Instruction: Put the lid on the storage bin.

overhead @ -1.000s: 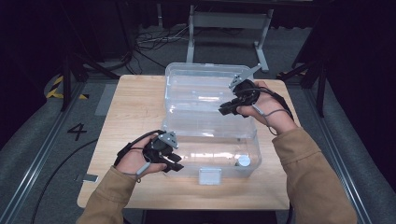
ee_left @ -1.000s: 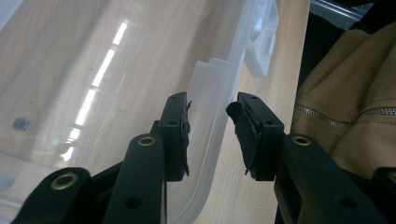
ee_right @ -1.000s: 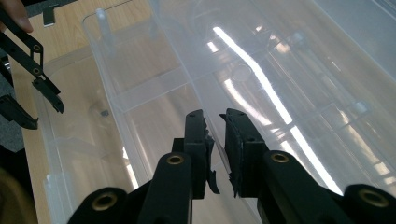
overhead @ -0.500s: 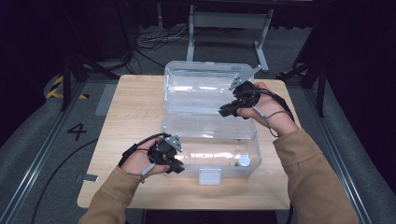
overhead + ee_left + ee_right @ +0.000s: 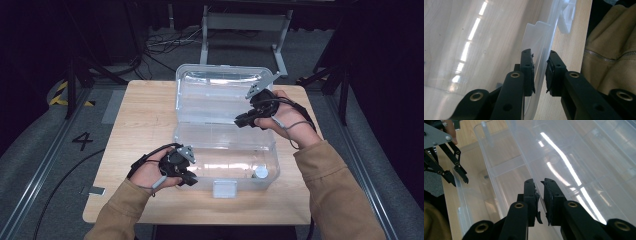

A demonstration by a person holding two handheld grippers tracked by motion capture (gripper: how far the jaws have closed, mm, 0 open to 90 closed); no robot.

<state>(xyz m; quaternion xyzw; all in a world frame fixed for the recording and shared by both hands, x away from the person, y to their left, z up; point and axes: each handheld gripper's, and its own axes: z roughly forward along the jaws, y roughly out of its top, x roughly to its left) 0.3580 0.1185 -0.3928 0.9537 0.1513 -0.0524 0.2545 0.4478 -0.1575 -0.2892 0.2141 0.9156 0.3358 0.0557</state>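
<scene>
The high view looks forward and down from above the person's side onto the whole wooden table [image 5: 140,115]. Each gripper view sits very close, facing along its own jaws at the clear plastic box [image 5: 225,130], [image 5: 474,45], [image 5: 579,160], which all three views share.

Clear plastic box [image 5: 226,150] sitting open mid-table, long side facing person. Hinged lid [image 5: 220,92] lying back flat behind it. White latch [image 5: 224,188] hanging at front wall. Small round white object [image 5: 260,173] resting inside, near right corner.
</scene>
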